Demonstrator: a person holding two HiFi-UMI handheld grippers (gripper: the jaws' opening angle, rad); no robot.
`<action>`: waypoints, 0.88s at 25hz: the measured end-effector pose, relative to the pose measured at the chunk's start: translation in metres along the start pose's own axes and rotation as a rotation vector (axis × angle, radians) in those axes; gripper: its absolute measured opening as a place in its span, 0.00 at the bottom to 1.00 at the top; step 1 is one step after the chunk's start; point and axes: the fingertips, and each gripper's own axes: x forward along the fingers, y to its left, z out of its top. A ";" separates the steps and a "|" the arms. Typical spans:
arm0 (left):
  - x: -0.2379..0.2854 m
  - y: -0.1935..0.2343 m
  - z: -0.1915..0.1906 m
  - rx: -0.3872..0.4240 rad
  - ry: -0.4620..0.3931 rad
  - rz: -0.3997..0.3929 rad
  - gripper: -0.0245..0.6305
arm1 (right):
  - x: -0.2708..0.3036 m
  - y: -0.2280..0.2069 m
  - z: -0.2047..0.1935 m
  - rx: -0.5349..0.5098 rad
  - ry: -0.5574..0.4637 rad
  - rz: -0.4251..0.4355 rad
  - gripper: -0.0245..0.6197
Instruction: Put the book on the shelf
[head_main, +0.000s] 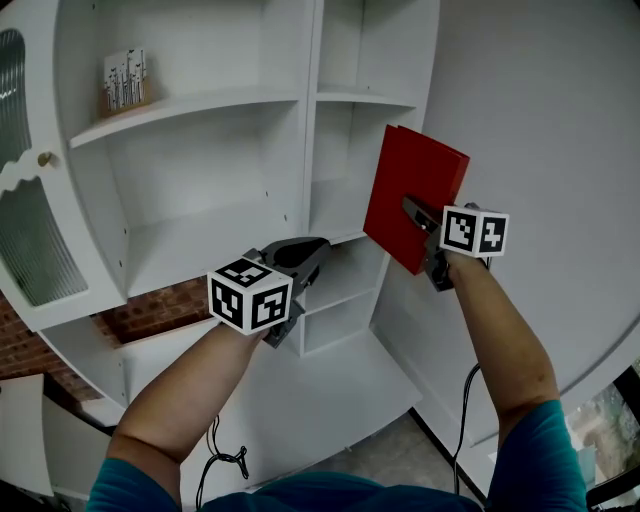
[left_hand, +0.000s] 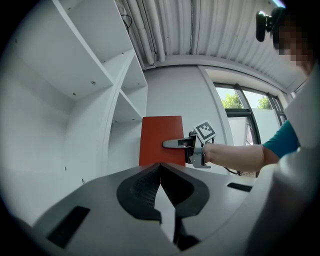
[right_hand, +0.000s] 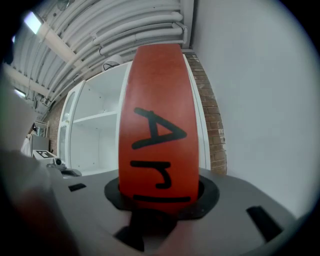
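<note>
Right gripper (head_main: 414, 213): fingers clamped on the lower edge of the red book (head_main: 418, 180). Book in the air, tilted, in front of the right-hand column of the white shelves (head_main: 205, 100) and close to the white wall (head_main: 540, 120). It rests on no shelf board.

Writing: the right gripper view shows black hand-drawn letters on the cover, reading upward from the fingers as "A", then "r", then a third stroke. That stroke sits right at the fingers; letter unclear. The cover side seen in the head view is plain red.

Left gripper (head_main: 312, 252): fingers pressed together, nothing between them, held low before the middle shelves, well apart from the book.

Marker cubes (head_main: 250, 294) carry black-and-white square patterns only, no text.

Small printed box (head_main: 126, 80) on an upper left board; print too small to read.

Brick wall (head_main: 150, 312) shows behind the unit.
</note>
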 end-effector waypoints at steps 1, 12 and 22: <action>0.003 0.004 0.002 -0.002 0.003 0.001 0.06 | 0.010 0.000 0.005 0.003 0.000 0.006 0.30; 0.025 0.038 0.010 -0.014 0.011 -0.008 0.06 | 0.113 -0.017 0.026 0.011 0.030 0.006 0.30; 0.034 0.061 -0.001 -0.022 0.026 -0.017 0.06 | 0.188 -0.036 0.018 0.005 0.055 -0.021 0.30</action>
